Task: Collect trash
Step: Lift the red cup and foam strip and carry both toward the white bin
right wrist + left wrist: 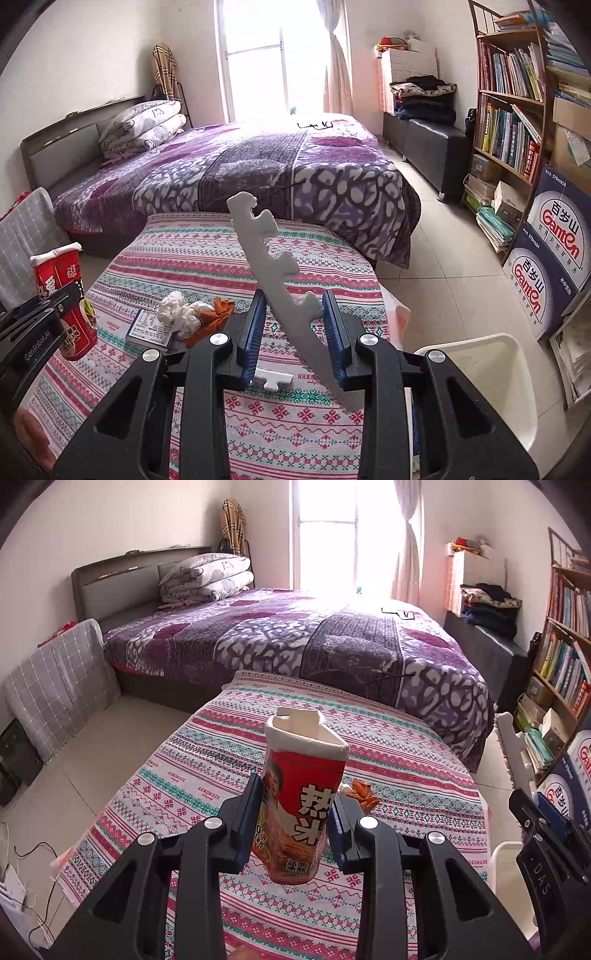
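My left gripper [295,812] is shut on a squashed red paper noodle cup [299,797] and holds it above the patterned tablecloth [388,746]; the cup also shows at the left of the right wrist view [64,295]. My right gripper [293,325] is shut on a long white notched foam strip [273,266], held tilted up to the left. On the table lie crumpled white tissues [177,310], orange peel [218,314], a small booklet [149,328] and a small white foam piece [273,380].
A white plastic bin [484,373] stands on the floor right of the table. A purple bed [258,173] lies beyond the table. A bookshelf [517,110] and water cartons [550,258] line the right wall.
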A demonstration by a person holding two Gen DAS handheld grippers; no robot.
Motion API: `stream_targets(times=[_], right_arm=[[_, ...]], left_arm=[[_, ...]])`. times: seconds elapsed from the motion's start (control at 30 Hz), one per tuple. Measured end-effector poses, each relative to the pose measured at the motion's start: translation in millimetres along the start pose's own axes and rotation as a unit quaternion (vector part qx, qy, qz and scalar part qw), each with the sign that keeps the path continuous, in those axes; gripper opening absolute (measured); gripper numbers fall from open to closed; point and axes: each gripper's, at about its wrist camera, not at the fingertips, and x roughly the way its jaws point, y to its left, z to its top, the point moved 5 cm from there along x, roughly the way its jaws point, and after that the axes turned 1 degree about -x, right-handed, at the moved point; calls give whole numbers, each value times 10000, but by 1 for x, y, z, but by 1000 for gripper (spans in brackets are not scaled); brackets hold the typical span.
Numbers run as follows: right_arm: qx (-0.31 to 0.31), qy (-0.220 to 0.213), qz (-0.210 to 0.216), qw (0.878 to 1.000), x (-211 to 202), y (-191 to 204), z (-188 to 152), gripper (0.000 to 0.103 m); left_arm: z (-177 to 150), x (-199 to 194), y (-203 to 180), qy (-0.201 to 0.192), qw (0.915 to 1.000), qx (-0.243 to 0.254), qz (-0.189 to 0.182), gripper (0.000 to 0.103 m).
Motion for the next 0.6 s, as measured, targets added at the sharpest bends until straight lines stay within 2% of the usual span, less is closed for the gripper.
stream_targets(times=[0.6], right_arm=[[255, 22, -520, 9983, -8, -56, -5, 30]], left_arm=[[-10, -7, -57, -80, 9984, 428, -349, 33]])
